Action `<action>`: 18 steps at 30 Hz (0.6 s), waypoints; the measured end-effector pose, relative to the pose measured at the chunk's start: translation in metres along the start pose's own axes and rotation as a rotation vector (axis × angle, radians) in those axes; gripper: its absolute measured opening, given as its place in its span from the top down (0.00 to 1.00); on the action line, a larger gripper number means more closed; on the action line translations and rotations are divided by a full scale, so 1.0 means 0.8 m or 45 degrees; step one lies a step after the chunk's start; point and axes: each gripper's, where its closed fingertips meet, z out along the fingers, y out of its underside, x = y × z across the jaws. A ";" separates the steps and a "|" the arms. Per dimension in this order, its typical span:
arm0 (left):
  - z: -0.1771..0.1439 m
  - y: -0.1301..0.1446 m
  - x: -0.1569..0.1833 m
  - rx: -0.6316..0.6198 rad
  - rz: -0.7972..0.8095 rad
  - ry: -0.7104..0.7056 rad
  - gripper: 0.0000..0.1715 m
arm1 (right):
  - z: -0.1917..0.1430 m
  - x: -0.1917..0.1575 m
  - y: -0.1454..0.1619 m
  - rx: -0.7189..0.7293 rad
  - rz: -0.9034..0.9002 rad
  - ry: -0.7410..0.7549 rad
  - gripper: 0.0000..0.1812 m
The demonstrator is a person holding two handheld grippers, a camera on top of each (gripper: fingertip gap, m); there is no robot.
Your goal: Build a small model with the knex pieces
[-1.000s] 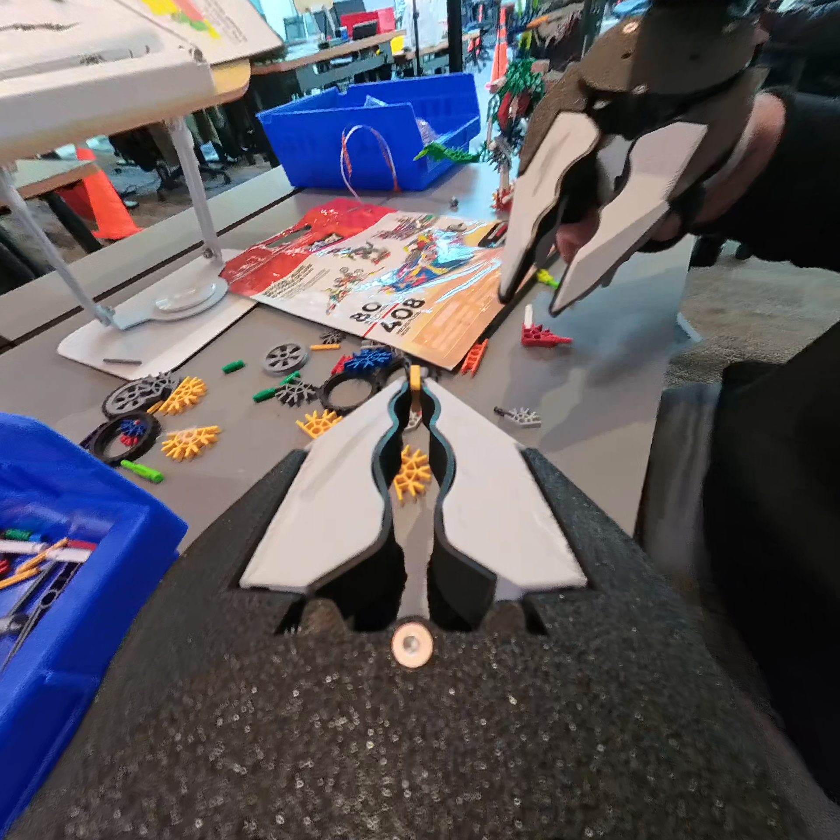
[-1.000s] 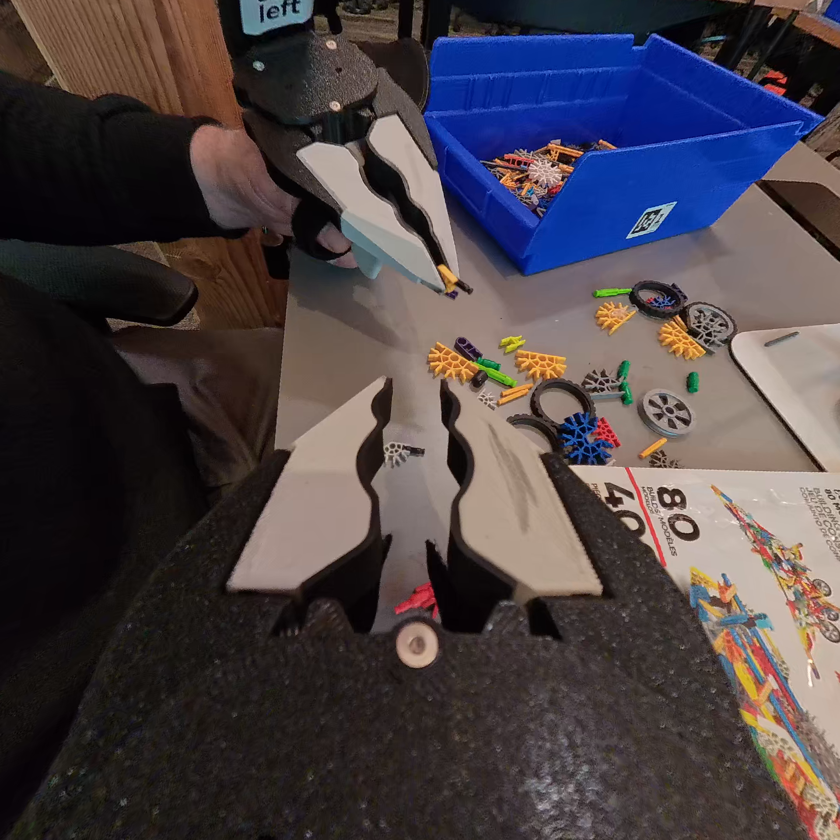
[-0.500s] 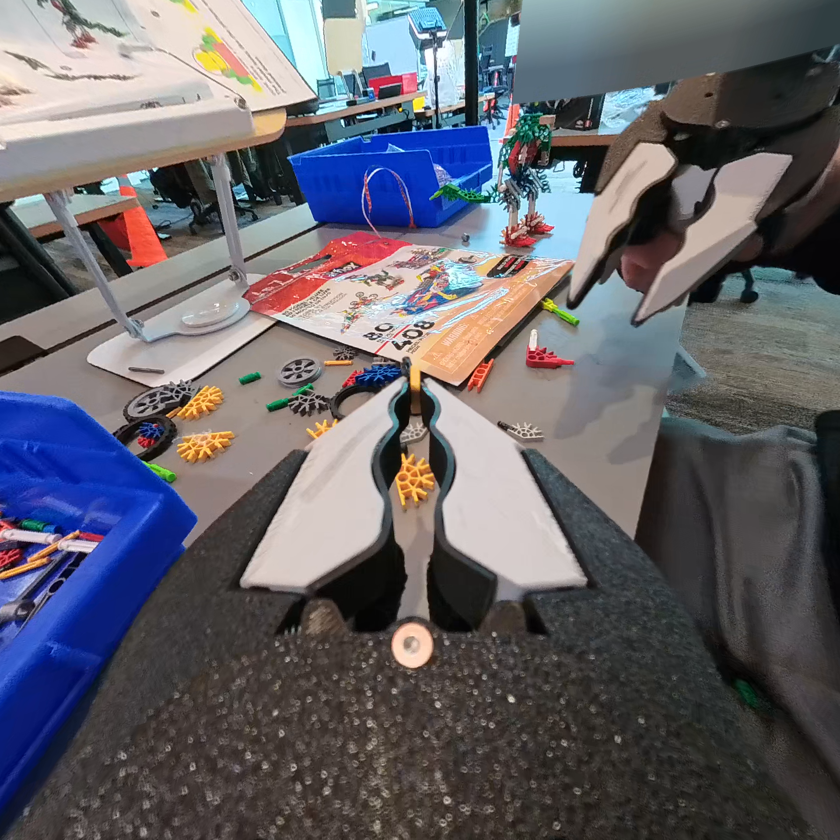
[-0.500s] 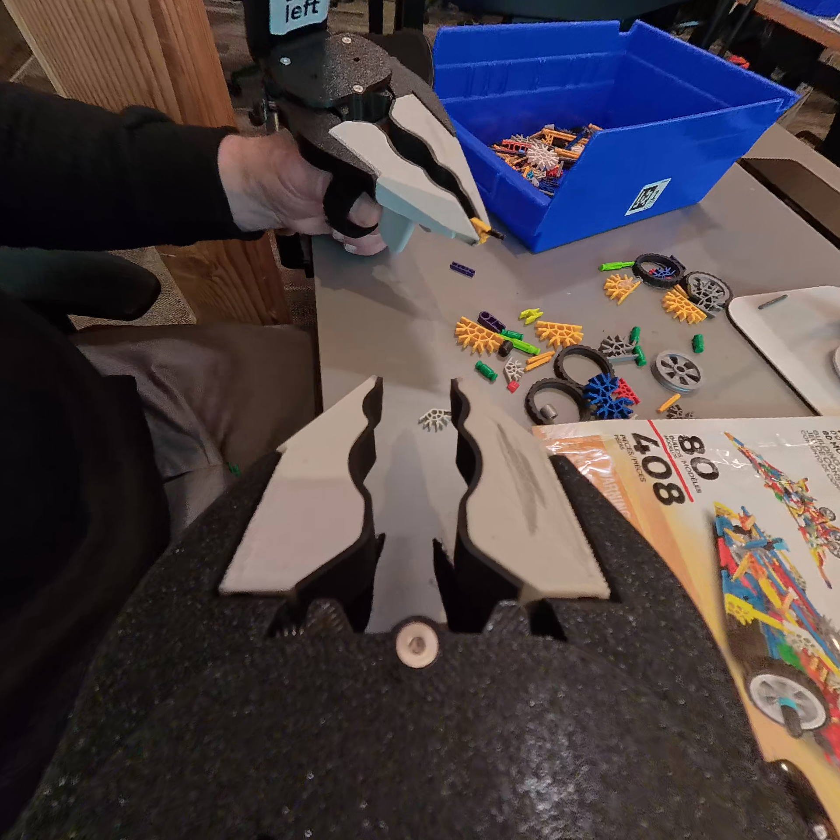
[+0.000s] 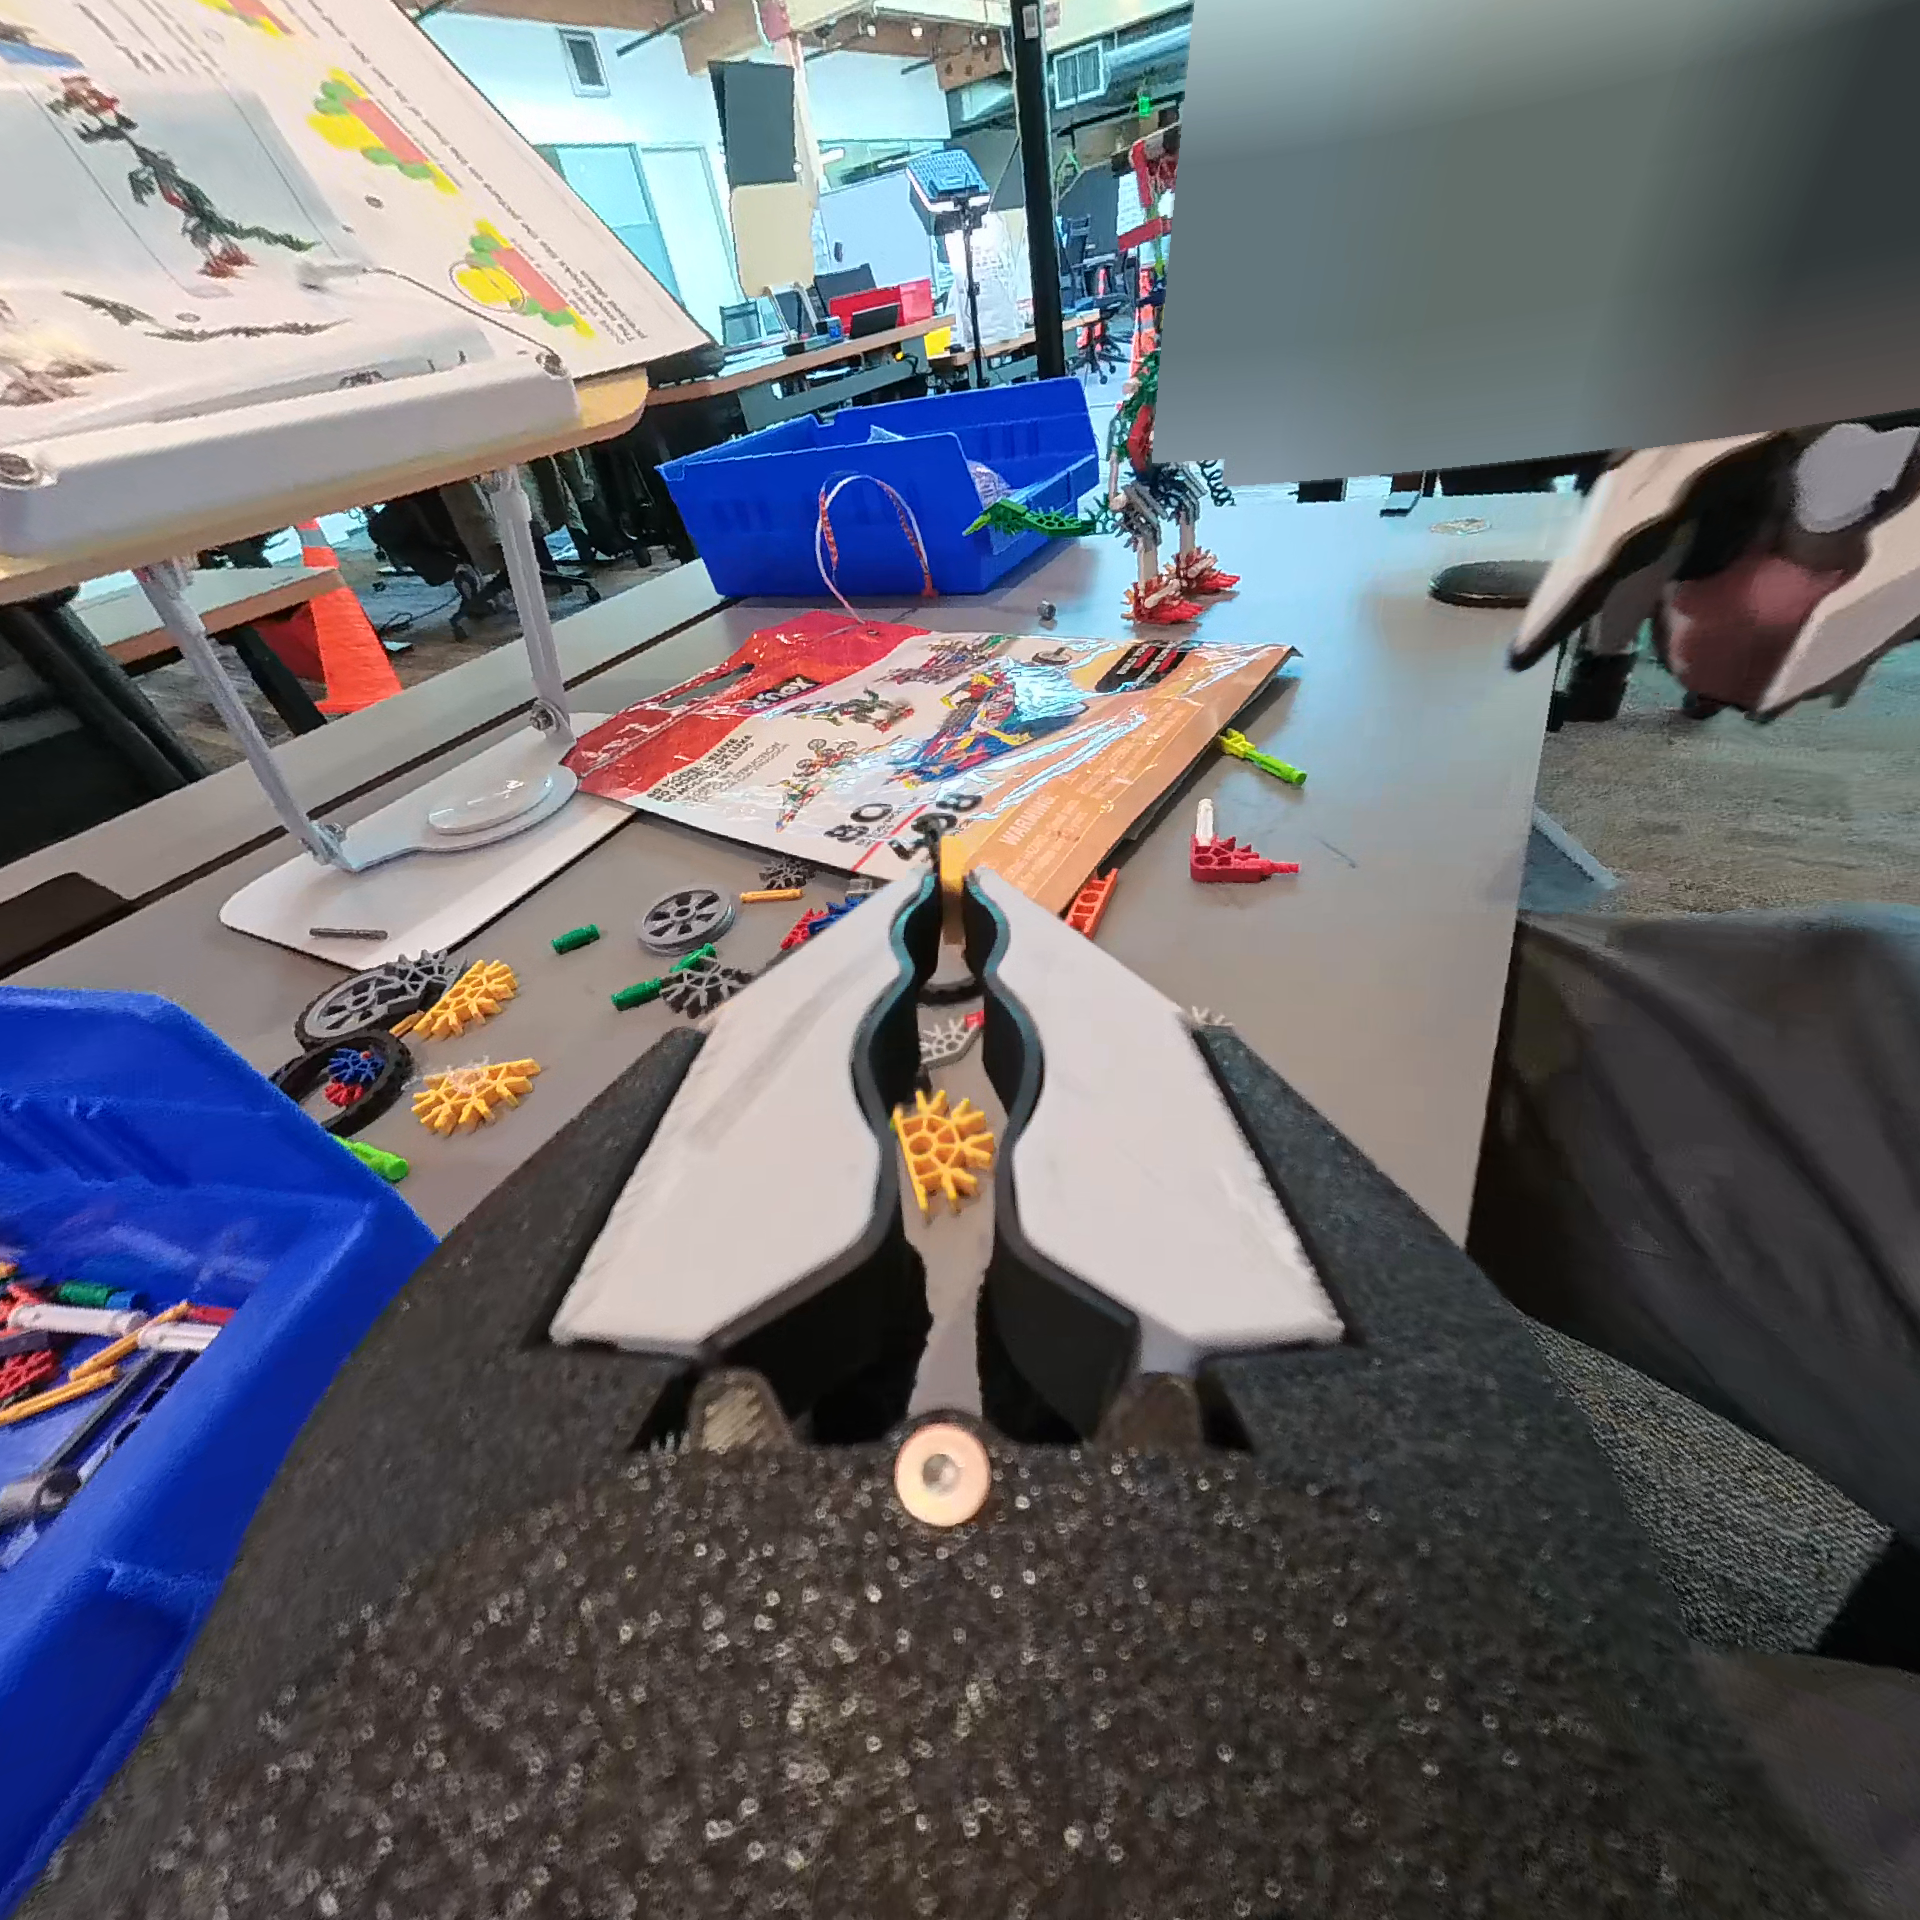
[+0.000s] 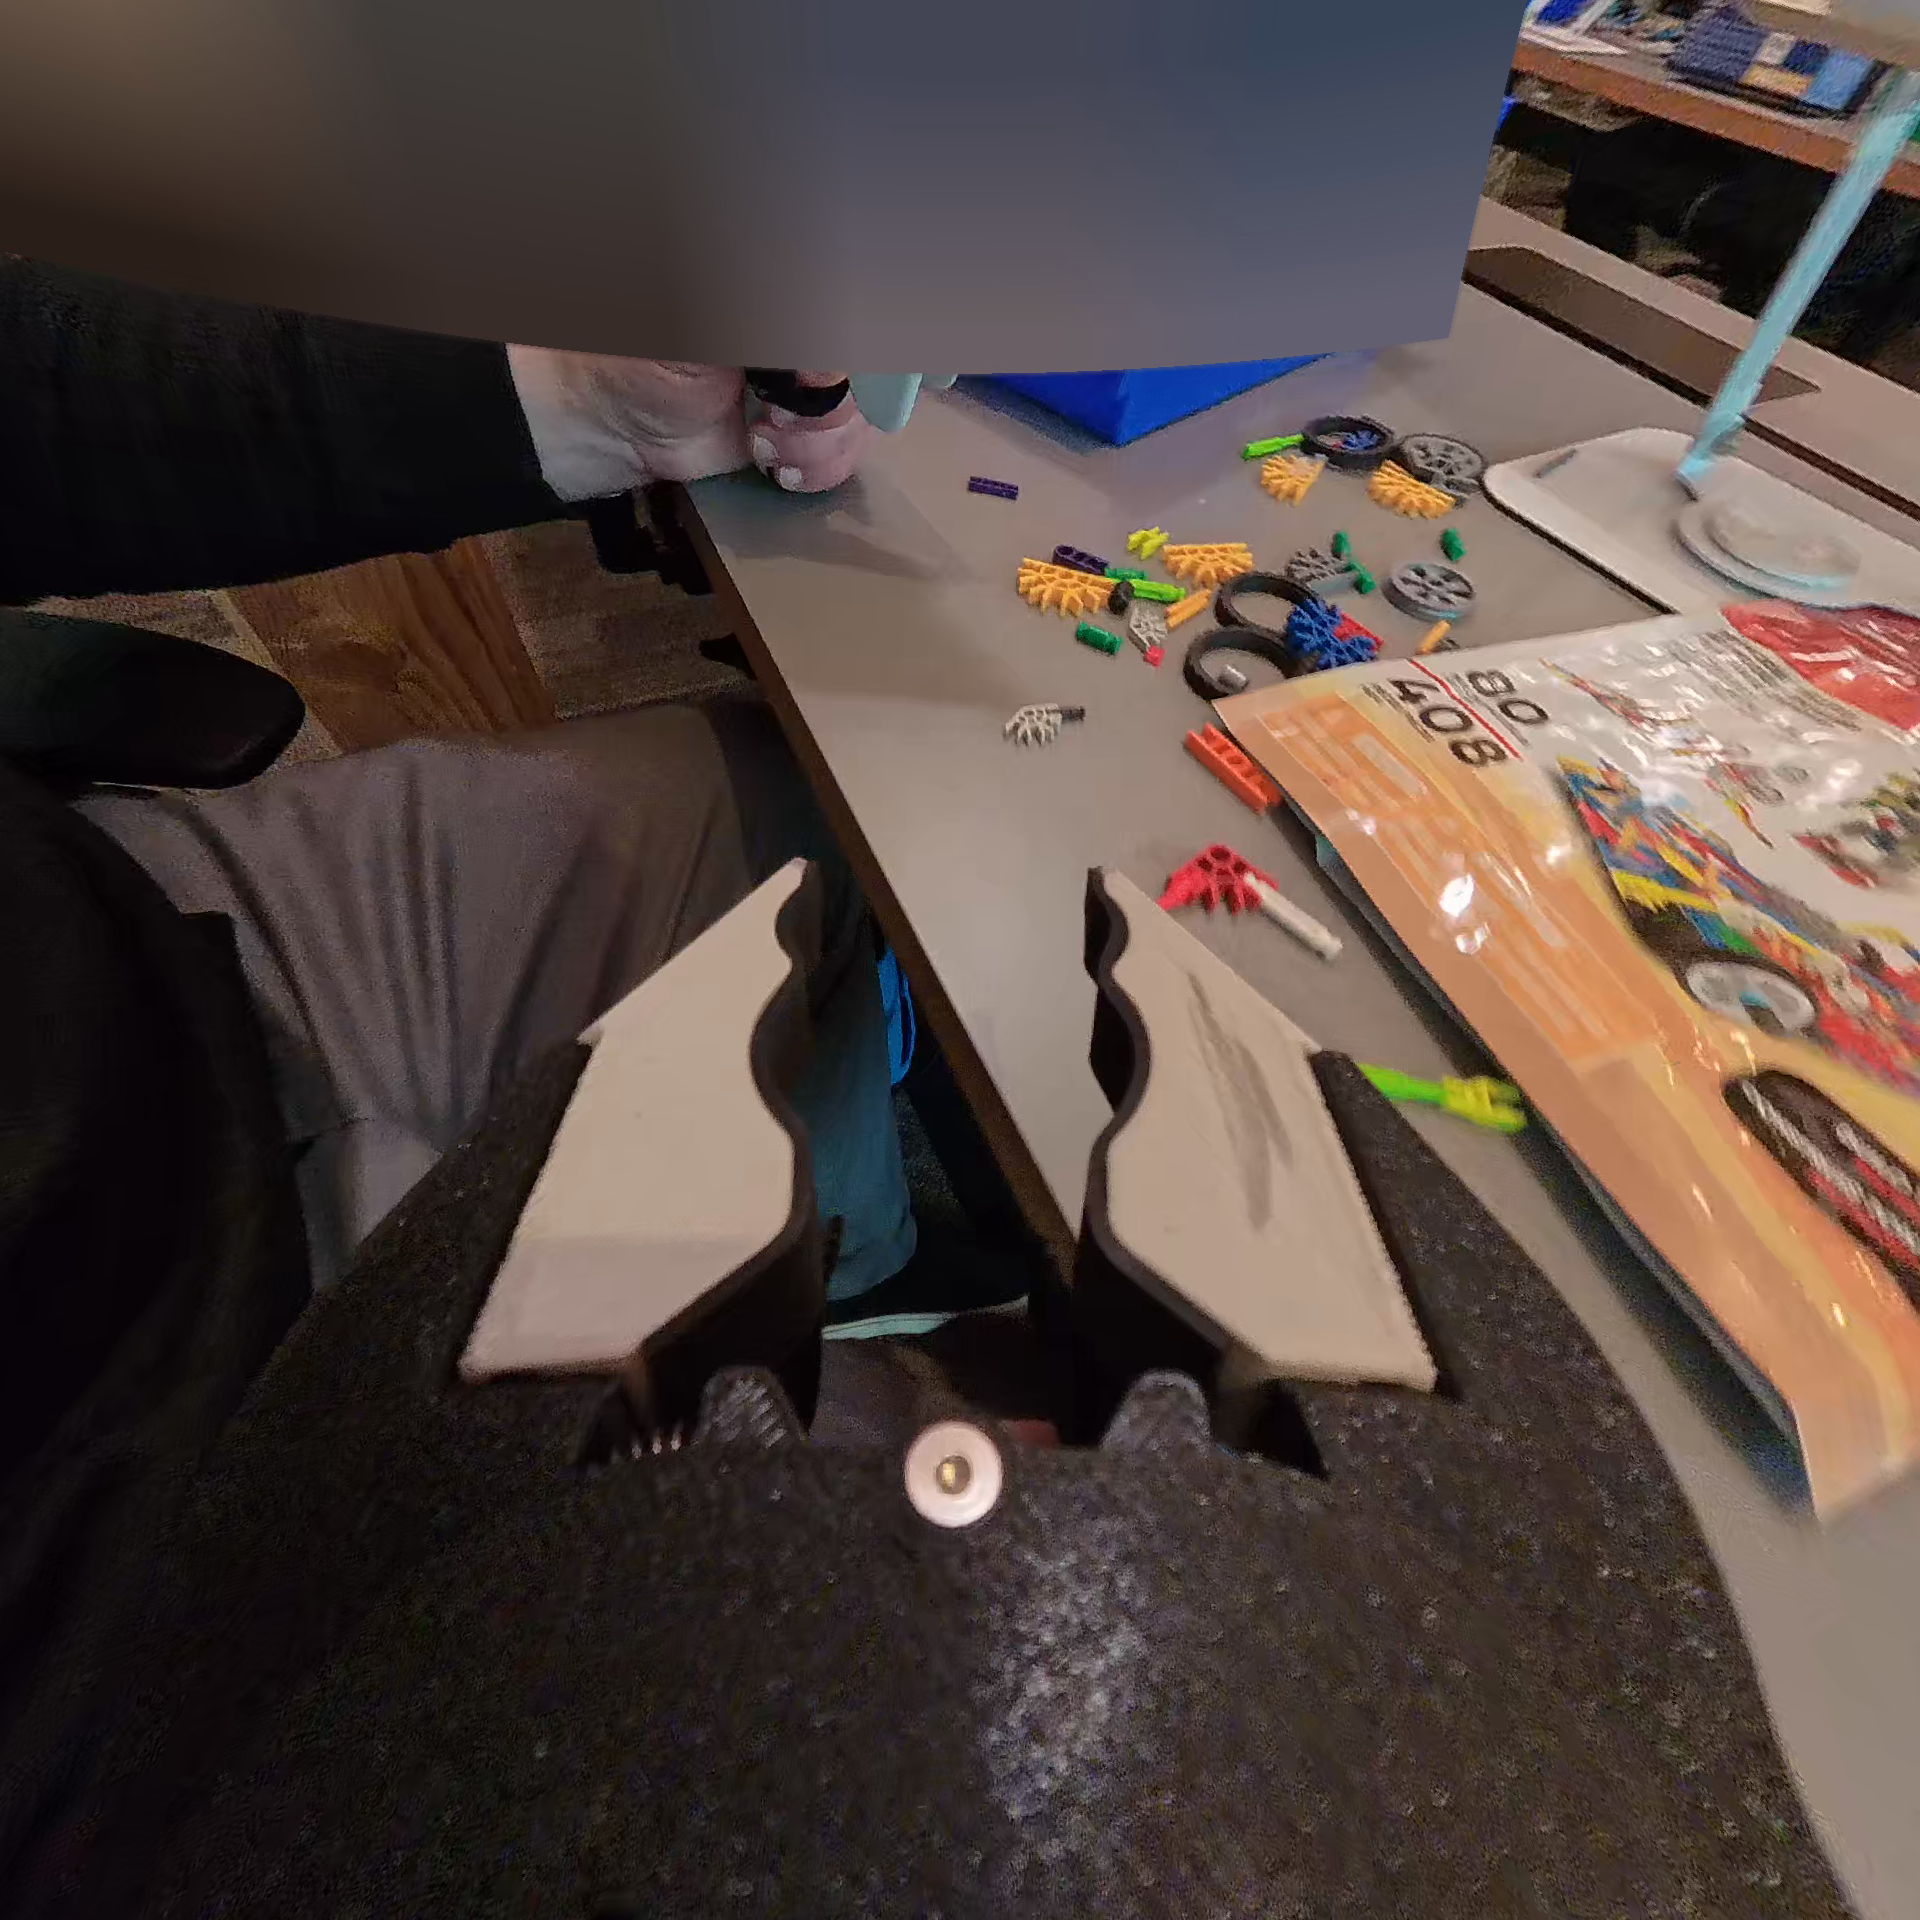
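Here, I'm gripping an orange rod (image 5: 948,902) in the left gripper (image 5: 948,883).
Its jaws are clamping it above the table (image 5: 1382,831); the right gripper (image 6: 945,894) is hovering with jaws apart over the table's edge, near a red connector (image 6: 1210,878).

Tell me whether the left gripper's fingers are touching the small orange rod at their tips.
Touching. The left wrist view shows the left gripper shut on the orange rod, both fingers pressed against it with no gap.

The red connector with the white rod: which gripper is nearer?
Right. The open right gripper hovers beside the red connector; the left gripper, clamping a yellow piece, sits farther off.
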 end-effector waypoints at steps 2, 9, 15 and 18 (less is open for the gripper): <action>0.002 0.000 -0.002 -0.001 0.001 -0.011 0.99 | -0.027 -0.003 0.011 0.011 0.028 0.013 0.75; 0.003 0.002 -0.006 -0.013 0.005 -0.047 1.00 | -0.112 0.015 0.131 -0.107 0.220 0.202 0.79; 0.010 0.007 -0.016 -0.058 -0.016 -0.094 1.00 | -0.137 -0.010 0.288 -0.198 0.490 0.232 0.79; 0.012 0.009 -0.021 -0.073 -0.038 -0.116 1.00 | -0.139 -0.020 0.394 -0.308 0.642 0.270 0.78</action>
